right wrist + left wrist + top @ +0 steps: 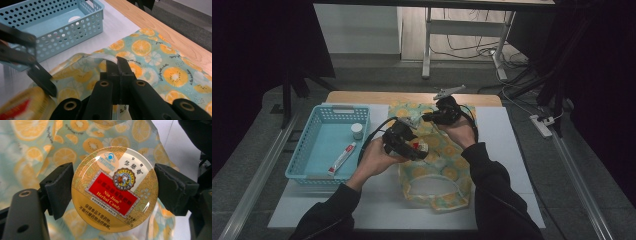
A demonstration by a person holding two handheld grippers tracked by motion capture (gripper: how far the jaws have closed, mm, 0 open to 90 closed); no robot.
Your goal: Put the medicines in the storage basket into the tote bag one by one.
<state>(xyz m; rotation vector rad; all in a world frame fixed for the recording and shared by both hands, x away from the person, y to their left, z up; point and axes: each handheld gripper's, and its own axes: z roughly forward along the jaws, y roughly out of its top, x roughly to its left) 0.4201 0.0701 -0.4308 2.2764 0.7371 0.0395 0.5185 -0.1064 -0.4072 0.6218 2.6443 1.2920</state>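
The left gripper (412,146) holds a round candy tin (115,188) by its rim, one black jaw pressed against each side, the printed lid facing the camera that rides on it. The tin hangs above a cloth bag (439,165) printed with orange slices, over the half of the bag nearer the blue basket (307,150).

The right gripper (117,65) has its jaws closed tight on a fold of the bag's cloth, lifting that edge slightly off the bench (507,150). In the high view this gripper (432,117) sits over the far part of the bag, just beyond the left one.

The basket stands on the bench just beside the bag, on the side of the person's left hand (374,160). Inside the basket lie a red and white tube (342,158) and a small white jar (357,131), apart from each other.
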